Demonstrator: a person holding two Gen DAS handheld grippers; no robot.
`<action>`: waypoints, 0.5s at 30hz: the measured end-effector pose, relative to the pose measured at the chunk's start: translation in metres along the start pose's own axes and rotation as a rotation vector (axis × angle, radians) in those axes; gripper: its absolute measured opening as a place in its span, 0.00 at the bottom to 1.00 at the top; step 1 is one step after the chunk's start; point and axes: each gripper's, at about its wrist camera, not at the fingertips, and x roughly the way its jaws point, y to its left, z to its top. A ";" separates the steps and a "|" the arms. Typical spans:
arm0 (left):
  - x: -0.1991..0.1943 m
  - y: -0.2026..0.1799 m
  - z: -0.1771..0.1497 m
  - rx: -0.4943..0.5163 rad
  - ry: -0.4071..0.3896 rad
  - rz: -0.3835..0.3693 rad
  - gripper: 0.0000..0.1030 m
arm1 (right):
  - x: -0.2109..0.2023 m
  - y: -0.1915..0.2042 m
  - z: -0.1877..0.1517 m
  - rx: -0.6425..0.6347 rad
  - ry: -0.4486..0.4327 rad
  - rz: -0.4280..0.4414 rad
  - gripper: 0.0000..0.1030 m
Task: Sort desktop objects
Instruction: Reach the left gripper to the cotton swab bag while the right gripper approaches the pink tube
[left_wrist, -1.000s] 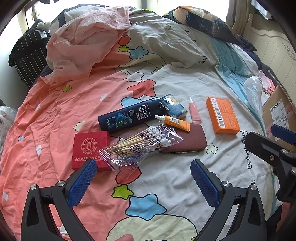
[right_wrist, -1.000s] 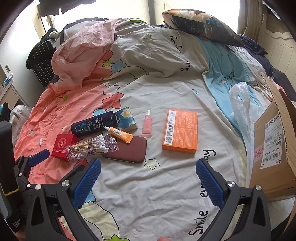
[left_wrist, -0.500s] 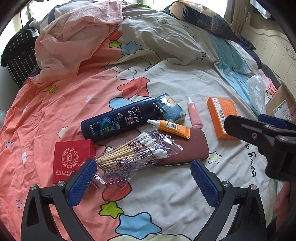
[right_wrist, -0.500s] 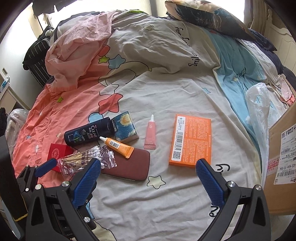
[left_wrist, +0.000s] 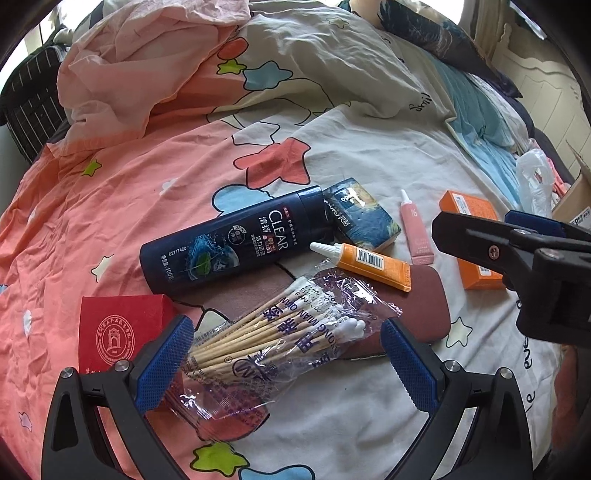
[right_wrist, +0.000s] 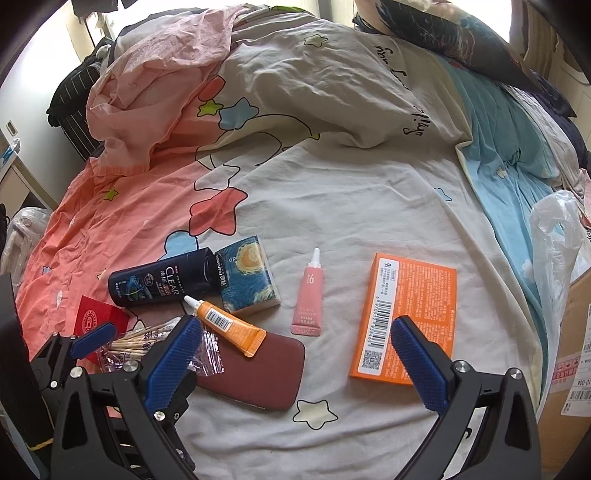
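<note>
Cotton swabs, bagged, lie on the bed between the spread fingers of the left gripper. Pickup appears underway; closing is needed next. The right gripper is held open, empty.

Left gripper, right gripper: matte black angular frames, silver screws, jaws faced with blue knurled pads.

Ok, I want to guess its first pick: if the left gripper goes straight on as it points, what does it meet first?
Most likely the bag of cotton swabs, lying right between the open fingers of the left gripper. Depth is unclear; the brown case lies under it.
</note>
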 end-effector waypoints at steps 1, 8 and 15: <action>0.002 0.000 0.000 0.005 0.000 0.001 1.00 | 0.003 0.000 0.000 -0.011 0.001 -0.003 1.00; 0.015 0.004 0.000 0.005 0.010 0.009 1.00 | 0.020 -0.004 0.004 -0.049 0.002 -0.014 1.00; 0.017 0.007 0.004 -0.004 0.036 -0.005 0.97 | 0.037 -0.010 0.010 -0.040 0.022 0.018 0.89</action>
